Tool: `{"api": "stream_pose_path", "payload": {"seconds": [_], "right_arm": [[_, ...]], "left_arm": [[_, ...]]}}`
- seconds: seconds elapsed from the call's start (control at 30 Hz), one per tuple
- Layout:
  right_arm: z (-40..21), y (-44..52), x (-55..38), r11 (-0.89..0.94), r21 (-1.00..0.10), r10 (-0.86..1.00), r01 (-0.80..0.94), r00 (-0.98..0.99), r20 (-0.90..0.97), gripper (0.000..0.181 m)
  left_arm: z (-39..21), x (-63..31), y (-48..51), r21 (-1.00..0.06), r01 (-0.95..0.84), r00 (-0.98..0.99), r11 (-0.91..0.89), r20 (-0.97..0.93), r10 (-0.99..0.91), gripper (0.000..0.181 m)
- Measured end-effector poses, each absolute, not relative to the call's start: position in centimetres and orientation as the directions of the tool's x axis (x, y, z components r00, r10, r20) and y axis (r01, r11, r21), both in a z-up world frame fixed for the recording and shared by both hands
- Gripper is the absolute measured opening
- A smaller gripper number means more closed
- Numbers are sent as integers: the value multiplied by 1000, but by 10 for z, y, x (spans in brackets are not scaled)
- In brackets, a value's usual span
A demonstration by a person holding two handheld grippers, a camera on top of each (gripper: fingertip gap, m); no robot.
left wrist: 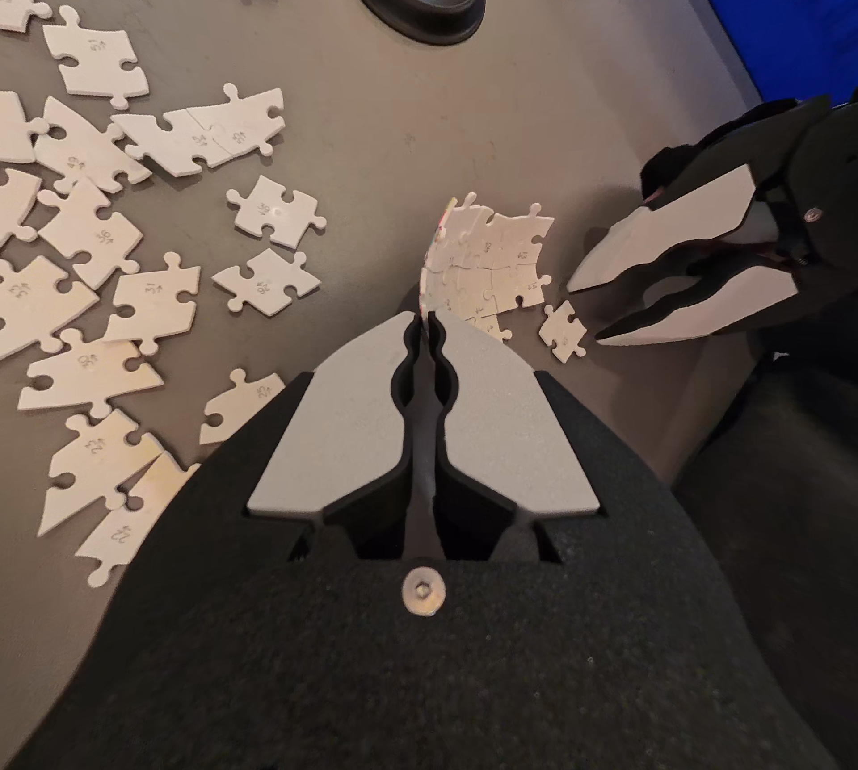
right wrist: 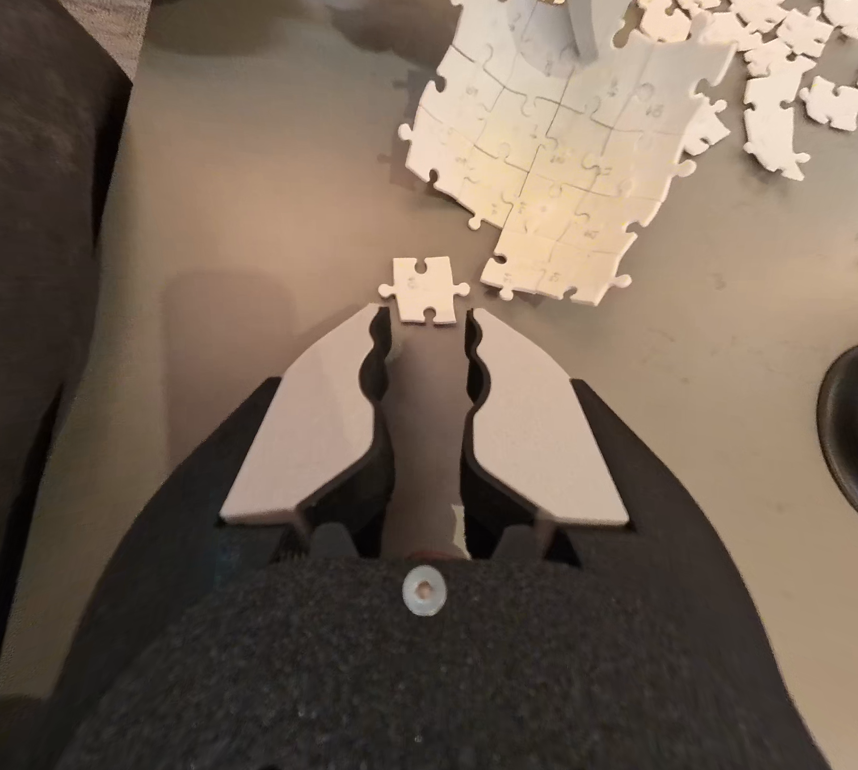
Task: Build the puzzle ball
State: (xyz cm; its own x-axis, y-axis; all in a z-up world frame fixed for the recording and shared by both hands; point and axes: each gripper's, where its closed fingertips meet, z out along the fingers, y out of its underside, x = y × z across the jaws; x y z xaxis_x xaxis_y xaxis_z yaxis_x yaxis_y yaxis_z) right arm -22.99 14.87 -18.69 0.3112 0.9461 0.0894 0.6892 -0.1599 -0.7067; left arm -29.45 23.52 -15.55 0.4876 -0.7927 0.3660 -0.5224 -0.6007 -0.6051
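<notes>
Left tool (left wrist: 426, 318) clamped on curved panel (left wrist: 492, 270), right tool (right wrist: 423, 315) spread wide at loose piece (right wrist: 423, 290)

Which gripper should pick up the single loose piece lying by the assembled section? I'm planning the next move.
Right. The right gripper is open, its tips flanking the loose piece; the left gripper is shut on the assembled section.

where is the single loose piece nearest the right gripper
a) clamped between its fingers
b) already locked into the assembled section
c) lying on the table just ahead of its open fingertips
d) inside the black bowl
c: in the right wrist view the loose piece lies flat on the table just past the right gripper, whose fingers stand apart, and a gap separates it from the assembled section.
</notes>
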Motion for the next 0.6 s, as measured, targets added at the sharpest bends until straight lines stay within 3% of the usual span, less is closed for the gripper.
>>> {"api": "stream_pose_path", "payload": {"seconds": [0.47,0.6], "right_arm": [[-193,154,-229,-194,-667,896,719,406,178,23],[-182,154,-233,-230,-706,870,670,466,158,23]], "left_arm": [[-156,-288,233,-632,-509,479,-584,356,-802,2],[-154,-286,233,-646,-509,479,-569,336,-811,2]]}}
